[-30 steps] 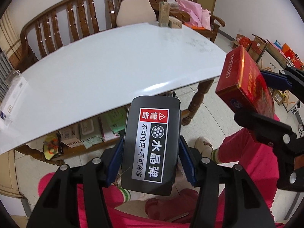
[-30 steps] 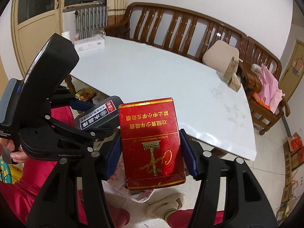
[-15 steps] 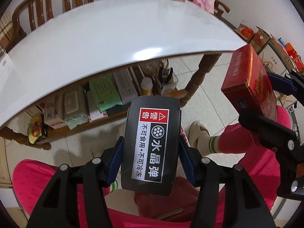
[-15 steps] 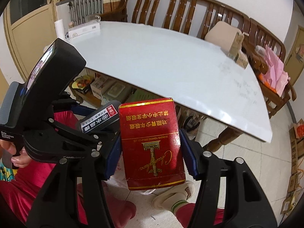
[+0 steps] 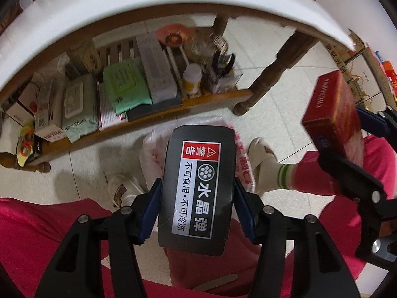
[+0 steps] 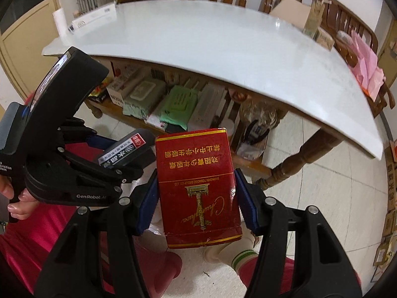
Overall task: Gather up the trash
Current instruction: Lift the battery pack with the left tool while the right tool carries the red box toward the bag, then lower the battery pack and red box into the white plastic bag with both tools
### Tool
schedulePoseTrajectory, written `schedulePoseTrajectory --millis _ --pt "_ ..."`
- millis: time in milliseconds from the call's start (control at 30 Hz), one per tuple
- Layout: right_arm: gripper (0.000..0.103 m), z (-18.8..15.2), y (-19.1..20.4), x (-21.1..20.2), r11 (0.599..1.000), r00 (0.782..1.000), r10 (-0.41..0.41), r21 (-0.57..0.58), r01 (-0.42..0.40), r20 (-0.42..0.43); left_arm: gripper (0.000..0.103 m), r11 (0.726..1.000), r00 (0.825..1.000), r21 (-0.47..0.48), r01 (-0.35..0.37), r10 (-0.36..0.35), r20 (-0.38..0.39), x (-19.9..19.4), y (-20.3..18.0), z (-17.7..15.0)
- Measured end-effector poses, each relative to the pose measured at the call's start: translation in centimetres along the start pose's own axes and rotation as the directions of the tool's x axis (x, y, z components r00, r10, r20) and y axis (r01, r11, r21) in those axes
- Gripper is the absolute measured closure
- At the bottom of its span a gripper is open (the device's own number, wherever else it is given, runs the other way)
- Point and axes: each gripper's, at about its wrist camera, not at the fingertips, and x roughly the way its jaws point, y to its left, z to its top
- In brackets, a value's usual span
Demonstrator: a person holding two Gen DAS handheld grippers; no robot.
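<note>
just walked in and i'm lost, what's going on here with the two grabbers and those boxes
A seated person is collecting trash with a handheld gripper in each hand. The left gripper is shut on a black packet with a warning label; the right gripper is shut on a red cigarette box. Both are held above a white plastic bag on the floor.
</note>
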Motion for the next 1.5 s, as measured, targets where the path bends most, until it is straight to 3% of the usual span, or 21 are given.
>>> schedulePoseTrajectory --millis 233,800,1267,1500 --pt "0.046 -1.0 -1.1 3.9 0.999 0.996 0.015 0.033 -0.013 -0.083 0.049 0.998 0.994 -0.054 0.016 -0.021 -0.108 4.5 1.2 0.2" --pt "0.046 -3.0 -1.4 12.0 0.994 0.967 0.061 0.101 -0.037 -0.248 0.049 0.989 0.965 -0.136 0.051 -0.084 -0.249 11.3 2.9 1.2" --pt "0.046 -4.6 -0.9 17.3 0.987 0.923 0.117 0.142 -0.069 -0.366 0.048 0.965 0.915 -0.246 0.091 -0.178 -0.361 16.0 4.7 1.5" --pt "0.046 -5.4 -1.1 19.2 0.965 0.886 0.210 0.231 -0.121 -0.413 0.048 0.945 0.888 -0.307 0.110 -0.232 -0.396 17.7 5.4 1.8"
